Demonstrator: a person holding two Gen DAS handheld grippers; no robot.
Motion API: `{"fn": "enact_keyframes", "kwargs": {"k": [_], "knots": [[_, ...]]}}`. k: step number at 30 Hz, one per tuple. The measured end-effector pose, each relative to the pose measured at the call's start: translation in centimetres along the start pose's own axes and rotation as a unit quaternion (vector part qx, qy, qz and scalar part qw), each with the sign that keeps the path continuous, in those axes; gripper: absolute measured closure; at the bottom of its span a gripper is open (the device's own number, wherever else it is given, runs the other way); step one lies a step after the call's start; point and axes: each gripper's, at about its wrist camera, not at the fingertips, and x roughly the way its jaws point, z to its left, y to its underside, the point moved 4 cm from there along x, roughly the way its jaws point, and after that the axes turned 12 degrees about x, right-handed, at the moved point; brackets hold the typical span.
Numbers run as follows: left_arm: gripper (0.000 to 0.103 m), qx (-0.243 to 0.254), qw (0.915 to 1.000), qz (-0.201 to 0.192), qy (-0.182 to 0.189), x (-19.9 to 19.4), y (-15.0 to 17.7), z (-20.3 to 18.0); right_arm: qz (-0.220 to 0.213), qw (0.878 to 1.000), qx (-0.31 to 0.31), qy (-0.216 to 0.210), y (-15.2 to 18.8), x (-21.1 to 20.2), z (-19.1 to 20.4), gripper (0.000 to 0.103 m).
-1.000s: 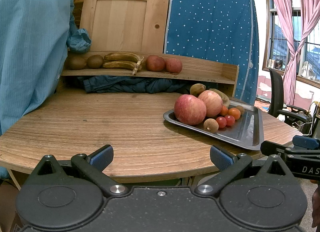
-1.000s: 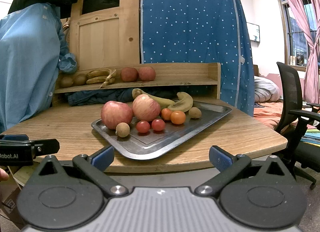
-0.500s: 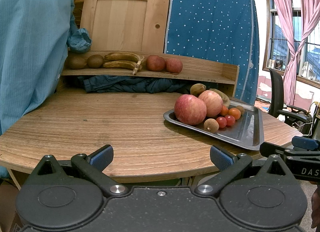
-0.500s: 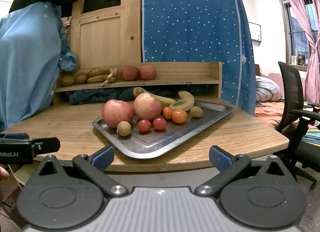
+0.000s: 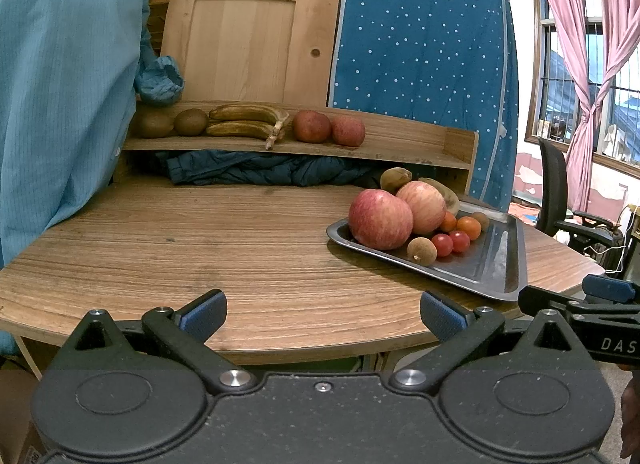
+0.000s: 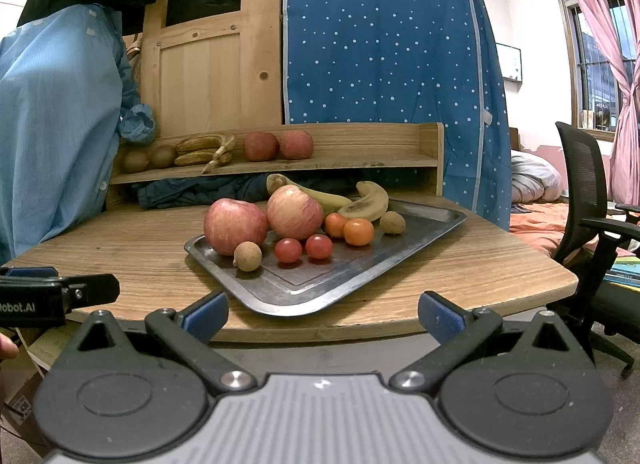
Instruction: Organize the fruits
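A dark metal tray (image 6: 360,288) (image 5: 496,264) on the wooden table holds two red apples (image 6: 235,226) (image 5: 380,219), bananas (image 6: 362,200), two cherry tomatoes (image 6: 288,250), two small oranges (image 6: 358,231) and two brown longans (image 6: 247,256). A wooden shelf (image 5: 400,152) behind carries two kiwis (image 5: 190,122), two bananas (image 5: 244,120) and two apples (image 5: 311,126). My left gripper (image 5: 322,314) is open and empty at the table's front edge, left of the tray. My right gripper (image 6: 322,314) is open and empty in front of the tray.
A person in a light blue coat (image 5: 60,84) stands at the table's left. Dark blue cloth (image 5: 260,170) lies under the shelf. A black office chair (image 6: 592,216) stands to the right. A blue dotted wardrobe cover (image 6: 380,44) rises behind.
My right gripper has crept slightly toward the tray. My left gripper has barely moved. Both stay open.
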Motion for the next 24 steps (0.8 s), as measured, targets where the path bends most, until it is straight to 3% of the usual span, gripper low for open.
{"fn": "enact_keyframes", "kwargs": {"k": [24], "knots": [[0.001, 0.004, 1.0000, 0.002, 0.006, -0.26, 0.10, -0.70, 0.002, 1.000, 0.001, 0.000, 0.24, 0.04, -0.02, 0.000]]}}
